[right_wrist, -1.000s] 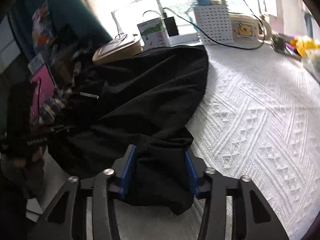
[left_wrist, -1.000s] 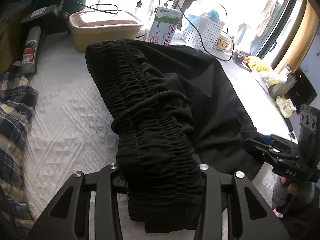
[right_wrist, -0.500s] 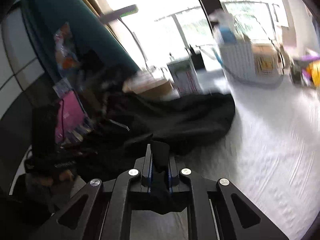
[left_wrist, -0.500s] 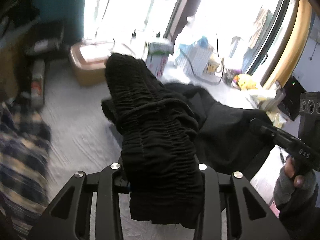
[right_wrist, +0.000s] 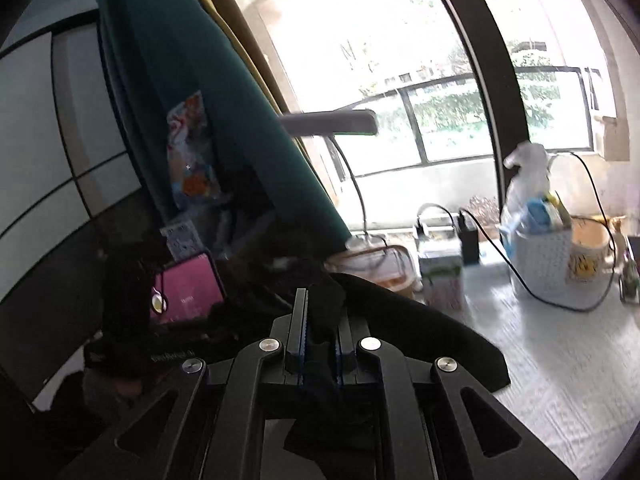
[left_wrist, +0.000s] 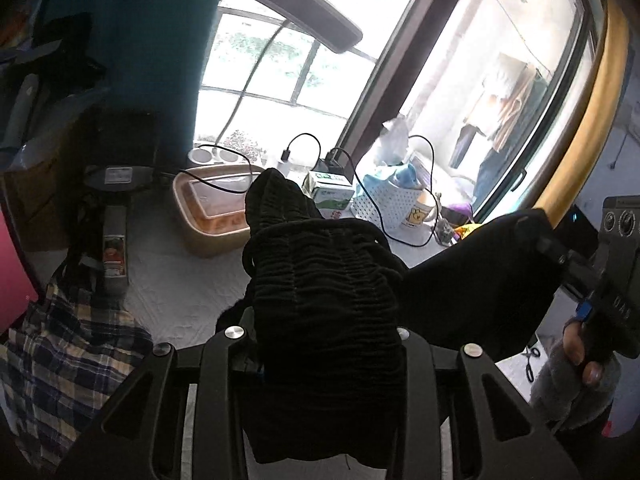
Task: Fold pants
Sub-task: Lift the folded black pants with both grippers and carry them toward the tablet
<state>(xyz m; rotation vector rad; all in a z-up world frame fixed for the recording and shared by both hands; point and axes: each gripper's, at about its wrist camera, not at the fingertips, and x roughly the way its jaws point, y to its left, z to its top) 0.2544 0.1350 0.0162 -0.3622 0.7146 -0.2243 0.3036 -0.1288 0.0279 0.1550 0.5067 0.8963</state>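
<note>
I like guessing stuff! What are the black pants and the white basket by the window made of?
The black pants look like soft matte fabric, probably knit: the waistband is gathered into elastic ridges and the cloth drapes in folds. The white basket looks like hard plastic, going by its regular grid of small holes, though woven material cannot be ruled out.

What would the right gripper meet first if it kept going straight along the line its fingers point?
The right gripper, shut on the black pants, points over their draped cloth toward the beige tub and milk carton at the window. Probably the tub first, though depth is unclear in this fisheye view.
</note>
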